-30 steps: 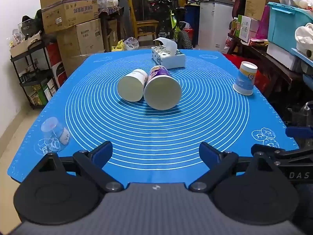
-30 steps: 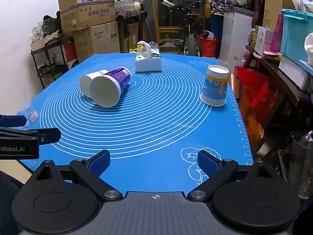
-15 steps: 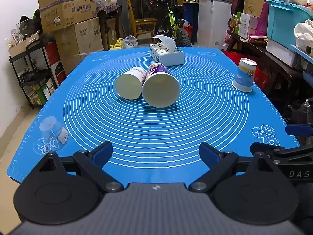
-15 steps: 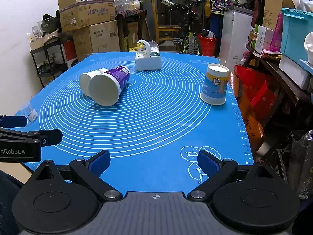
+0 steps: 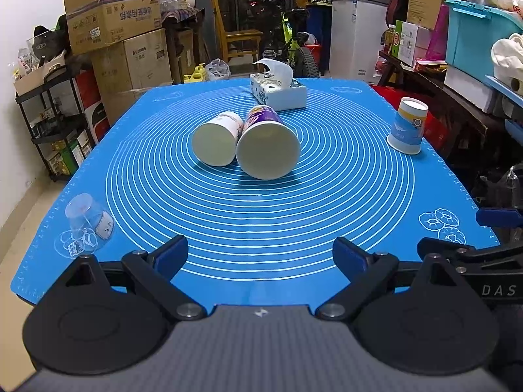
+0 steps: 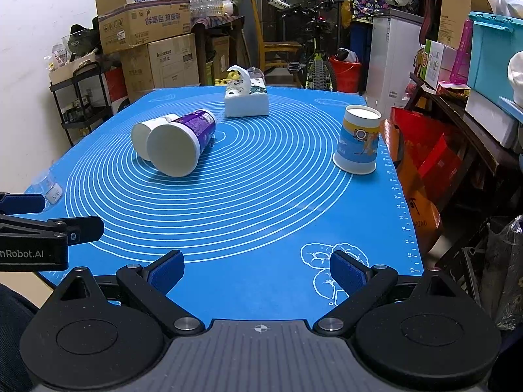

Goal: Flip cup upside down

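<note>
Almost nothing has changed over the last second: both views creep slightly closer to the desk, cups a touch larger in frame, none of them displaced. I read that as the approach stage, no grasp begun.

Tongs: left tongs (image 5: 260,256) wide open, empty, at the near edge of the blue mat (image 5: 261,215). Right tongs (image 6: 257,271) likewise open and empty, near edge, to the right of the left pair.

Landmark: tissue box (image 5: 278,92), at the far end of the mat.

Count, four cups:
- purple cup (image 5: 268,145), on its side just in front of the tissue box, mouth facing the cameras.
- white cup (image 5: 216,138), on its side, touching the purple cup's left flank.
- blue-and-yellow cup (image 6: 358,140), standing mouth-down, well right of the tissue box near the mat's right edge. Looks already flipped.
- clear plastic cup (image 5: 86,223), far from the tissue box at the near left corner, tipped over; exact pose hard to tell, it's see-through.

One tissue box, one mat, two pairs of tongs.

Judgement: the purple and white cups are the likely candidates; can't tell which. They touch, so grabbing one may roll the other. Paper walls will squash under a hard squeeze. The task is not started on either.
</note>
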The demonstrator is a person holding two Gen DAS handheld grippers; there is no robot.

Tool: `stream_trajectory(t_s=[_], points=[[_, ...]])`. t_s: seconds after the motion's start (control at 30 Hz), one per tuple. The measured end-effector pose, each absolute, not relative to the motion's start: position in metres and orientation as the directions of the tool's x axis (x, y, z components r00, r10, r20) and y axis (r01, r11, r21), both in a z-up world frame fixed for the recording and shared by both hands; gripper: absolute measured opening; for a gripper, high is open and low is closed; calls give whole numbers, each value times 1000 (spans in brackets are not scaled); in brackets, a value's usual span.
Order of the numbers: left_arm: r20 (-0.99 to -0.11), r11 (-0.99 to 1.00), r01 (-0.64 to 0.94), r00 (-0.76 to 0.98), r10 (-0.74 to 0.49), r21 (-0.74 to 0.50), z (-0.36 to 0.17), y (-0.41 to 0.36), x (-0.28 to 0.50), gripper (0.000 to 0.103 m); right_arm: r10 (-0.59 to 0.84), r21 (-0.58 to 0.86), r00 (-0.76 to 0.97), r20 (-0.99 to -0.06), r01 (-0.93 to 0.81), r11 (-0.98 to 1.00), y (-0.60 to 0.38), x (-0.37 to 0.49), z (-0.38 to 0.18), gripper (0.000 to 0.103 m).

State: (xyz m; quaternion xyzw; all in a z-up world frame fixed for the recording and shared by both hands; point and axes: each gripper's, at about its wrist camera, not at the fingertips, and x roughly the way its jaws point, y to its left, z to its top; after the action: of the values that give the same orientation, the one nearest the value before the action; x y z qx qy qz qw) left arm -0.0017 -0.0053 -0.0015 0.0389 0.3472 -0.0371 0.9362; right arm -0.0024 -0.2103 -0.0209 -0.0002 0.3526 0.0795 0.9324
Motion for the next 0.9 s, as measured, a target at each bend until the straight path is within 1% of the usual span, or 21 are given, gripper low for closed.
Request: stream_trajectory(t_s=[0.9], points=[[-656,996,83,754,-43,31,-2,0,0,94,146,57,738,-659,-145,988,-212,-2,-19,96]])
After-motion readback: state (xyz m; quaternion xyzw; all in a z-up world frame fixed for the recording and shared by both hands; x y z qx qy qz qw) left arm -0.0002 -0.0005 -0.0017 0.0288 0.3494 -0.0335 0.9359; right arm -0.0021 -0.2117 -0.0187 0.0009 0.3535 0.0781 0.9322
